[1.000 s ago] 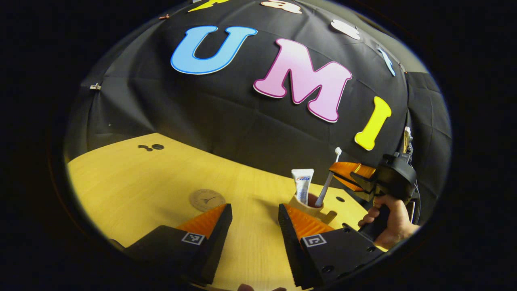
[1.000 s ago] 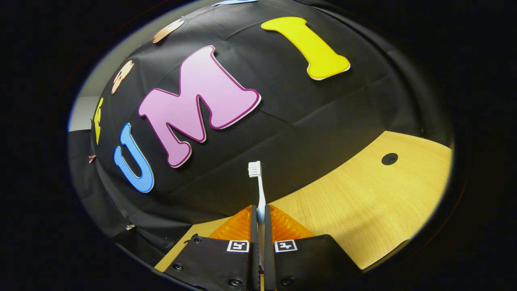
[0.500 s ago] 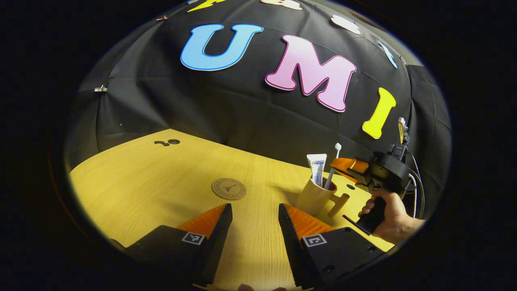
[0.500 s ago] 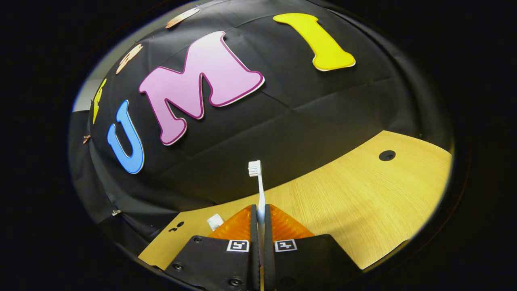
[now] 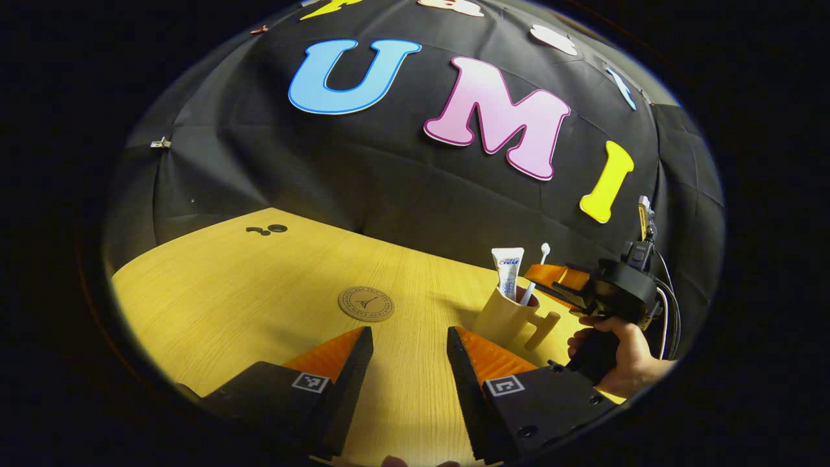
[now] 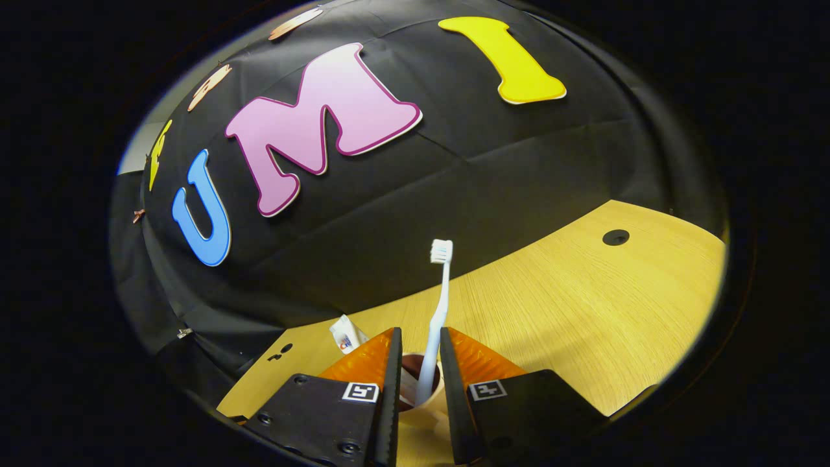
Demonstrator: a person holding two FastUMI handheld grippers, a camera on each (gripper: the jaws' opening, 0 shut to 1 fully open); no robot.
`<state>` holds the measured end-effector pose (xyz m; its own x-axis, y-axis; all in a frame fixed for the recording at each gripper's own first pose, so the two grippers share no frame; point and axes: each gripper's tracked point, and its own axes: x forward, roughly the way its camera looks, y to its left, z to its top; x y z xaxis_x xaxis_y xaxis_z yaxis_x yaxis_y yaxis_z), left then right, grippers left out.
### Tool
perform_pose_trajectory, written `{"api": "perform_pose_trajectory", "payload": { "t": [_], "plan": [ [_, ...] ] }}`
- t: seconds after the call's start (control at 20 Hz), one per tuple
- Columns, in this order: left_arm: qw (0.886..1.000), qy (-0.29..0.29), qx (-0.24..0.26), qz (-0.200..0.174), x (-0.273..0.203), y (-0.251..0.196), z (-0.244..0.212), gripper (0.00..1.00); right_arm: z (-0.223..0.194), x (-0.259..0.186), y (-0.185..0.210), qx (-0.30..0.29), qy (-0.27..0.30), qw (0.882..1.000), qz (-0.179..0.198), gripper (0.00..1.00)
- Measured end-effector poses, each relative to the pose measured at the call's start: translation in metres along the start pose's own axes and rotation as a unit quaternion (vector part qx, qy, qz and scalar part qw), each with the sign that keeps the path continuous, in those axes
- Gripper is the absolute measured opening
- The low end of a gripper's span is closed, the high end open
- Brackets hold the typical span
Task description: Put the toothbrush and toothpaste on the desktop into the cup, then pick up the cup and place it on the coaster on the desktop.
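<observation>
Cup point(image 5: 505, 317) looks light, rigid; we grab handle point(image 5: 542, 329). Right hand-held gripper point(image 6: 418, 363) parted, toothbrush point(image 6: 438, 305) seemingly released.

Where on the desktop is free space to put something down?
Bare wood lies left of the coaster, up to the holes. Crowded: around the cup holding toothpaste and toothbrush, where the open right gripper hovers.

Wood-grain desk point(image 5: 227, 285) w/ round holes point(image 6: 615, 237), black cloth wall point(image 5: 363, 175) behind.
</observation>
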<state>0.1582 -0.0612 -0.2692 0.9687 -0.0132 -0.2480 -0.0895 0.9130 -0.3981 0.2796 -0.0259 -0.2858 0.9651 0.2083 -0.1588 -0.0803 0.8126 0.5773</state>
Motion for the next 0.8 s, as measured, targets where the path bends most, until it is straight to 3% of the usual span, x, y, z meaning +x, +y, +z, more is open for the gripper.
{"api": "perform_pose_trajectory", "payload": {
  "t": [0.05,0.1,0.15,0.3,0.35,0.4,0.5,0.6,0.65,0.8],
  "plan": [
    [1.0,0.001,0.0,0.0,-0.001,0.001,-0.001,0.72,-0.002,-0.003,-0.002,-0.002,0.002,1.0,0.0,0.37],
    [1.0,0.001,-0.001,0.0,-0.001,0.002,-0.001,0.72,-0.003,-0.005,-0.004,-0.005,0.005,1.0,0.0,0.29],
    [1.0,0.002,-0.001,0.0,-0.002,0.003,-0.002,0.73,-0.005,-0.007,-0.007,-0.008,0.008,1.0,-0.002,0.4],
    [1.0,0.006,0.003,0.002,-0.004,0.006,-0.005,0.72,-0.003,-0.02,-0.013,-0.013,0.025,1.0,0.002,0.4],
    [1.0,0.007,0.003,0.0,-0.005,0.006,-0.005,0.72,-0.002,-0.026,-0.019,-0.025,0.037,0.999,-0.005,0.33],
    [1.0,0.007,0.005,-0.001,-0.006,0.006,-0.004,0.72,-0.001,-0.034,-0.03,-0.043,0.051,0.998,-0.017,0.46],
    [1.0,0.01,0.01,-0.001,-0.009,0.008,-0.004,0.73,0.001,-0.051,-0.045,-0.066,0.093,0.993,-0.025,0.51],
    [1.0,0.012,0.018,-0.001,-0.009,0.008,-0.002,0.72,0.003,-0.062,-0.055,-0.088,0.139,0.986,-0.023,0.51],
    [1.0,0.012,0.023,-0.002,-0.011,0.009,-0.001,0.72,0.002,-0.07,-0.06,-0.105,0.167,0.98,-0.022,0.56],
    [0.999,0.016,0.036,-0.002,-0.013,0.009,0.003,0.72,0.003,-0.087,-0.059,-0.16,0.243,0.957,-0.006,0.64]
  ]
}}
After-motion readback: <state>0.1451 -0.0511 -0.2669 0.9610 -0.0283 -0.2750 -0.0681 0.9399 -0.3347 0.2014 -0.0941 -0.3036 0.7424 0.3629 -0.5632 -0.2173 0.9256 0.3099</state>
